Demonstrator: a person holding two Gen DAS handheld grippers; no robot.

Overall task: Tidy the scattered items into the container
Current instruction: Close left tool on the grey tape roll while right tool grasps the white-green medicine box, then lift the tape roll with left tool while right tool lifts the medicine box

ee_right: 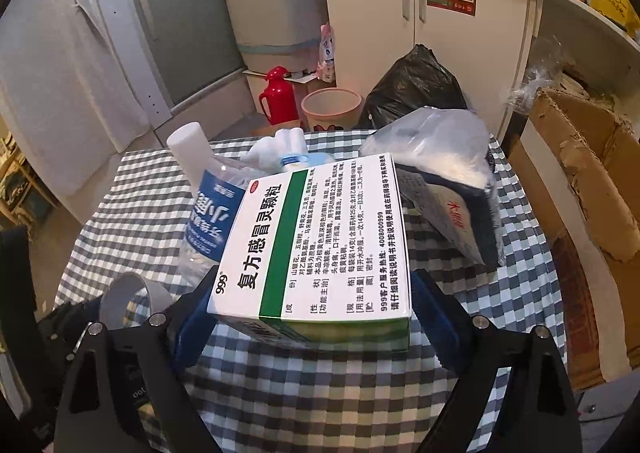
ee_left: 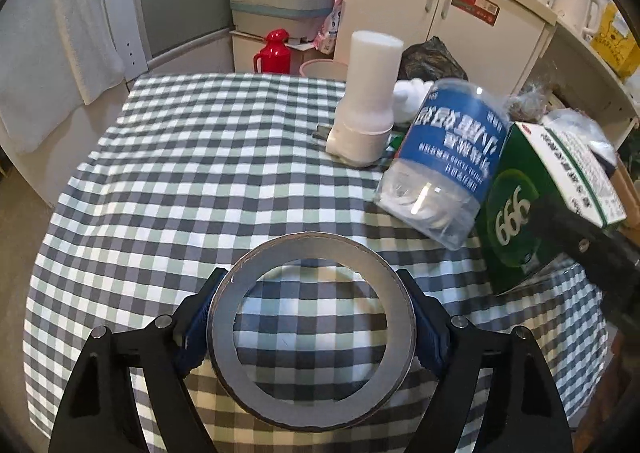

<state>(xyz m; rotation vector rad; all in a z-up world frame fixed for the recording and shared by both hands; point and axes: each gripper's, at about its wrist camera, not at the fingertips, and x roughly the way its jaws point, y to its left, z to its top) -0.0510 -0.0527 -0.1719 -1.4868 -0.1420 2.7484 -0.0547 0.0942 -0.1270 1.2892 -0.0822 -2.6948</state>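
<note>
My left gripper (ee_left: 310,283) is shut on a grey tape roll (ee_left: 400,337), which is held flat over the checked tablecloth (ee_left: 200,173); the cloth shows through its hole. My right gripper (ee_right: 314,285) is shut on a green-and-white medicine box (ee_right: 320,237), lifted above the table. In the left wrist view that box (ee_left: 520,221) hangs at the right. A clear jar with a blue label (ee_left: 448,157) tilts right beside it. The tape roll (ee_right: 132,301) shows at the lower left of the right wrist view.
A white bottle (ee_left: 372,101) stands behind the jar. A plastic bag with dark contents (ee_right: 440,157) lies at the table's far right. A torn cardboard box (ee_right: 580,181) stands off the table's right edge. Black bag (ee_right: 412,89), pink bin (ee_right: 332,109), and red flask (ee_left: 274,53) are beyond the table.
</note>
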